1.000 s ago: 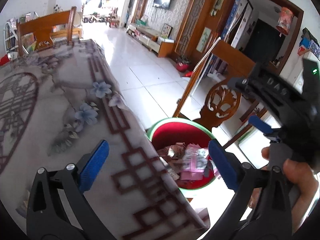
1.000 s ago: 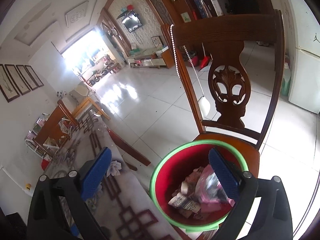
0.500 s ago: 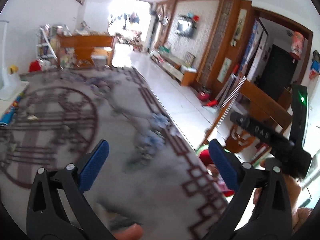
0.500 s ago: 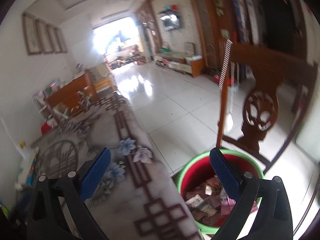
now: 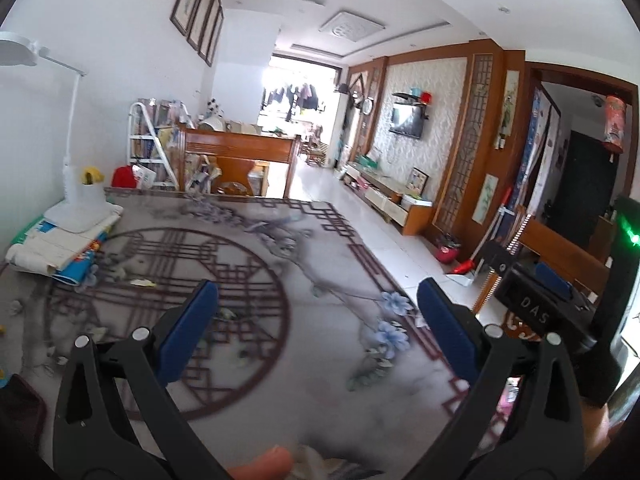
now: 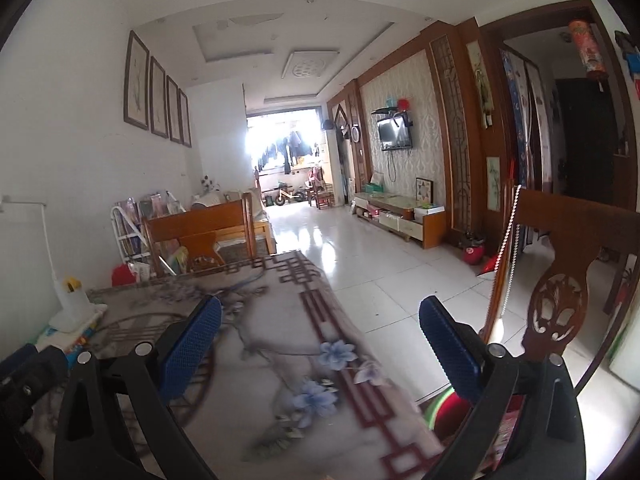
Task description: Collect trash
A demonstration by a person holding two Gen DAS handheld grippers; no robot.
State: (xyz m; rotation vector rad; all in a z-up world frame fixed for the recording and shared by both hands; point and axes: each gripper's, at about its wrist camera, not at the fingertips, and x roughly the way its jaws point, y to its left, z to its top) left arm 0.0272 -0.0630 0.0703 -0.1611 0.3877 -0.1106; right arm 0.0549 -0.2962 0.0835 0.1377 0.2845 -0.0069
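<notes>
My left gripper (image 5: 320,322) hangs open over the patterned tablecloth (image 5: 304,364), holding nothing. Small pale scraps lie on the cloth ahead: one scrap (image 5: 142,282) at the left and another (image 5: 226,312) by the left pad. A crumpled bit of paper (image 5: 316,460) and a fingertip (image 5: 260,462) show at the bottom edge. My right gripper (image 6: 320,342) is also open and empty, above the table's right edge. The red bin with a green rim (image 6: 440,406) peeks out low beside the right finger. The right gripper's black body (image 5: 532,312) shows at right in the left wrist view.
A white lamp base (image 5: 80,200) stands on a stack of books (image 5: 48,248) at the table's far left. A carved wooden chair (image 6: 560,300) stands to the right by the bin. Another wooden chair (image 6: 200,232) faces the far end. White tiled floor (image 6: 380,264) stretches to the right.
Both grippers have swung up and left, away from the bin and toward the table top. The bin has slipped to the lower right edge. Both stay open.
</notes>
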